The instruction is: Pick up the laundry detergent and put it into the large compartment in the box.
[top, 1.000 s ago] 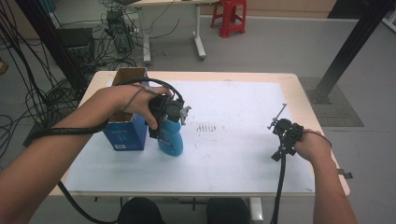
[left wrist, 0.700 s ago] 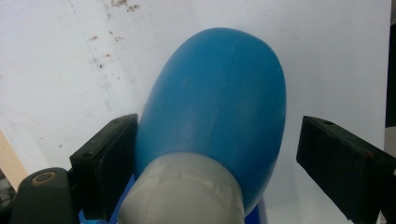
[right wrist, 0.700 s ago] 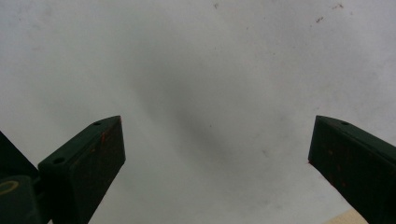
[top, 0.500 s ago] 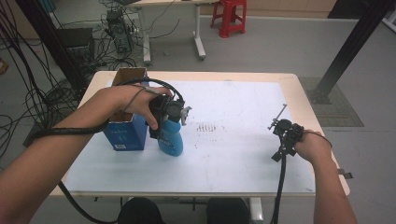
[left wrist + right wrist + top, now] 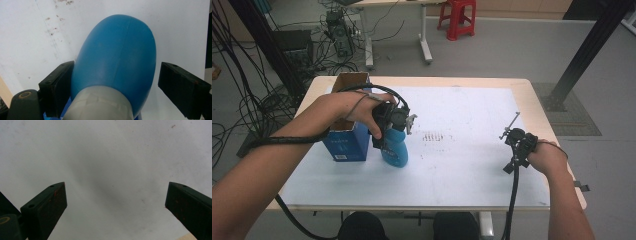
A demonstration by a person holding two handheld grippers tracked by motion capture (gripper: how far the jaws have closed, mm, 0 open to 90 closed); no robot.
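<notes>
A blue bottle [image 5: 395, 151] with a pale grey top [image 5: 100, 105] stands on the white table mat [image 5: 462, 110], just right of a blue box [image 5: 343, 144]. My left gripper [image 5: 388, 142] comes down over it from above. In the left gripper view the bottle [image 5: 117, 50] sits between the jaws of the left gripper [image 5: 117, 72]. The jaws have just been closing: the left pad [image 5: 58, 85] touches the bottle, while the right pad [image 5: 180, 85] stands a little apart from it. My right gripper [image 5: 517, 152] rests at the mat's right side. It [image 5: 115, 195] is open over bare mat.
The blue box is open at its brown top and stands near the table's left edge. Cables trail from both grippers over the front edge. Behind the table are a red stool [image 5: 457, 17], desk legs [image 5: 424, 35], tangled cables [image 5: 334, 35] and a black post [image 5: 582, 55].
The left jaws have drawn in slightly around the bottle. Both hands and the bottle stay where they were.
</notes>
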